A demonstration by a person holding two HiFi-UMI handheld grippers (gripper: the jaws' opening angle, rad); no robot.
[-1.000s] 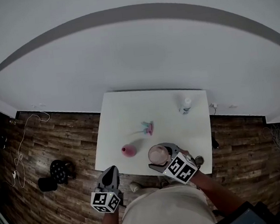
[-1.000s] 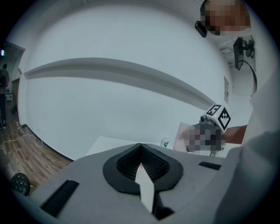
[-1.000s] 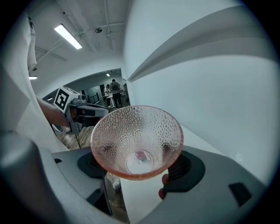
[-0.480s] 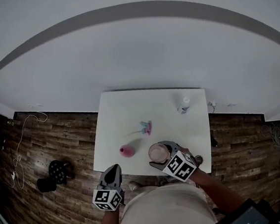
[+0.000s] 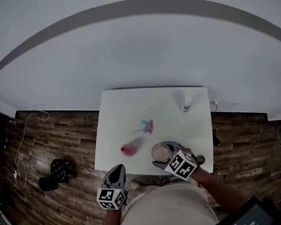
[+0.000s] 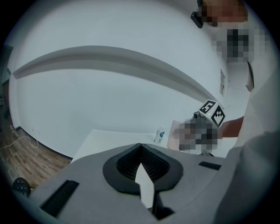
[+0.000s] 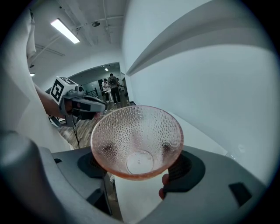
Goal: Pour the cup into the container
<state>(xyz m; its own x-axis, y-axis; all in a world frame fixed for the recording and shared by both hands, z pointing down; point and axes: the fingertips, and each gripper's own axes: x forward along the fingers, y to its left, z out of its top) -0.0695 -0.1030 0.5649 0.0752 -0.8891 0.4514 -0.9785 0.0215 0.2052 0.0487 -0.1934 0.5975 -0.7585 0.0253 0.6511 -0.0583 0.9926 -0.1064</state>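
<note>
Head view: a white table (image 5: 112, 116) stands with its far edge against the white wall (image 5: 135, 60), and wood floor (image 5: 58, 138) lies open to the left and right of it. The right gripper (image 7: 140, 165) is clamped on a pink dimpled glass cup (image 5: 160, 153), one jaw on each side of the lower body. The cup sits over the lower right part of the tabletop, close to the near edge. A small pink container (image 5: 128, 149) stands to its left, apart from it and also near that edge.

The left gripper (image 5: 117, 171) is off the table, just beyond the lower left corner and over the floor. Its jaws are closed tip to tip with nothing between them.

A pink and teal object (image 5: 147, 127) lies mid-table. A white bottle (image 5: 186, 102) stands near the upper right corner. The upper left and centre of the tabletop are bare surface. A black object (image 5: 61, 171) rests on the floor at left, well apart from the table.
</note>
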